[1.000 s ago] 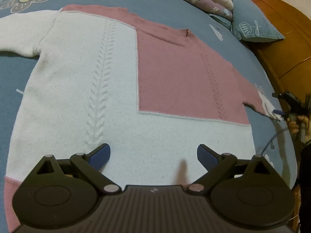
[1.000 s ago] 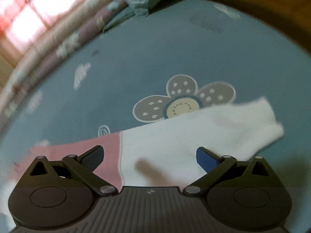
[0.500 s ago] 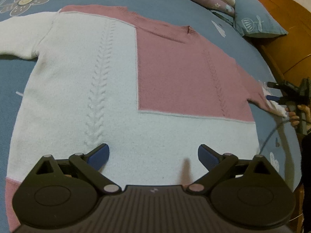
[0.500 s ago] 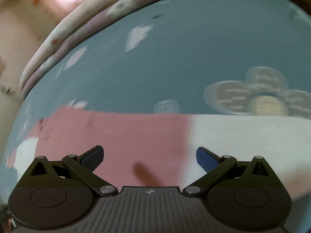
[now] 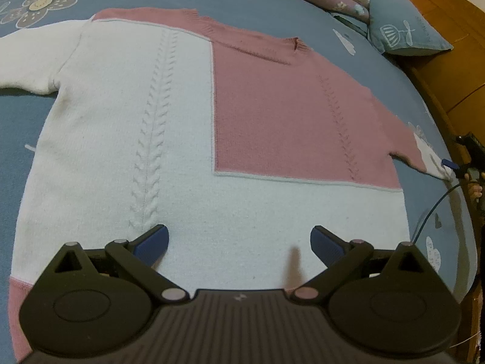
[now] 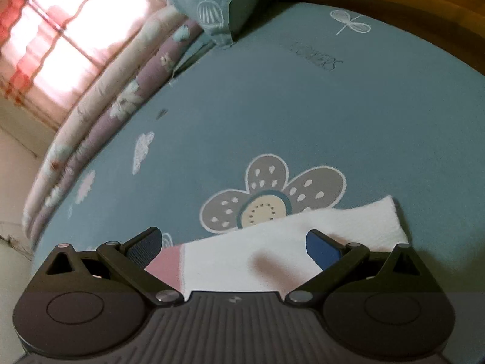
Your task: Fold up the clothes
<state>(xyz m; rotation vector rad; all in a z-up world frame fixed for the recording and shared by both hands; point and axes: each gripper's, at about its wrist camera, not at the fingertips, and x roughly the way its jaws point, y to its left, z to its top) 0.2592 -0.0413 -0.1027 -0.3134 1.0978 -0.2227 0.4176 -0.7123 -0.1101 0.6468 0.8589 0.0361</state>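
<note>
Bed (image 5: 272,3): covered by a blue sheet printed with grey flowers and small white clouds; it fills most of both views, with a wooden frame along its right edge in the left wrist view.
Sweater (image 5: 212,139): a knitted pink-and-white sweater lying flat on the bed, front up, neckline toward the far side. One upper block is pink, the other and the lower band are white, and a cable stitch runs down each half. Both sleeves are stretched out to the sides.
Blankets (image 6: 100,112): a roll of cream and purple flowered bedding along the far edge of the bed, below a bright curtained window.
Pillow (image 5: 406,30): blue with white line drawings, at the head of the bed beside the blankets, well apart from the sweater.
Right sleeve end (image 6: 303,242): pink near the body, white toward the cuff, lying flat across the printed grey flower.
Left gripper (image 5: 239,242): low over the white lower band of the sweater, near the hem; jaws spread wide, nothing between them.
Right gripper (image 6: 233,248): low over the sleeve, with the white part of the sleeve lying between the spread jaws; whether the blue pads touch the fabric cannot be told. In the left wrist view it shows small at the far right edge, at the tip of that sleeve.
Hand (image 5: 474,186): only fingers show, holding the right gripper's handle at the bed's edge.
</note>
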